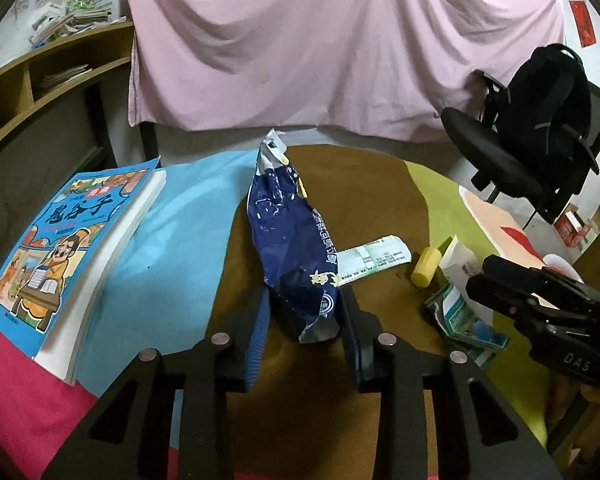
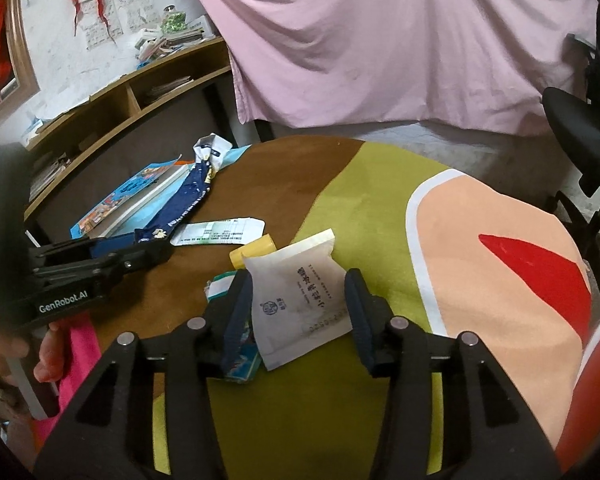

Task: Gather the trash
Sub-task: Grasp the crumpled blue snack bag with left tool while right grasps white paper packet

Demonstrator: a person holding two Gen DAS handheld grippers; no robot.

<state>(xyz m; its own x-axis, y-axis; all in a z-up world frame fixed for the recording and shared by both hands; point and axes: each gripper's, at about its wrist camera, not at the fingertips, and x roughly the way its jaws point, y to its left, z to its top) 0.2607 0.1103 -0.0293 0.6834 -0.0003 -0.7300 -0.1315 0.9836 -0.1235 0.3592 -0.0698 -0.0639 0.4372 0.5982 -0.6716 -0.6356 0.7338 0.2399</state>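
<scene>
A crumpled dark blue snack bag lies on the colourful table cover, its near end between the open fingers of my left gripper; it also shows in the right wrist view. A white paper pouch lies between the open fingers of my right gripper; contact is unclear. A white-green receipt, a yellow cap-like piece and a green-blue wrapper lie nearby.
A thick blue comic book lies at the table's left. A black office chair with a backpack stands to the right. A wooden shelf and a pink sheet are behind the table.
</scene>
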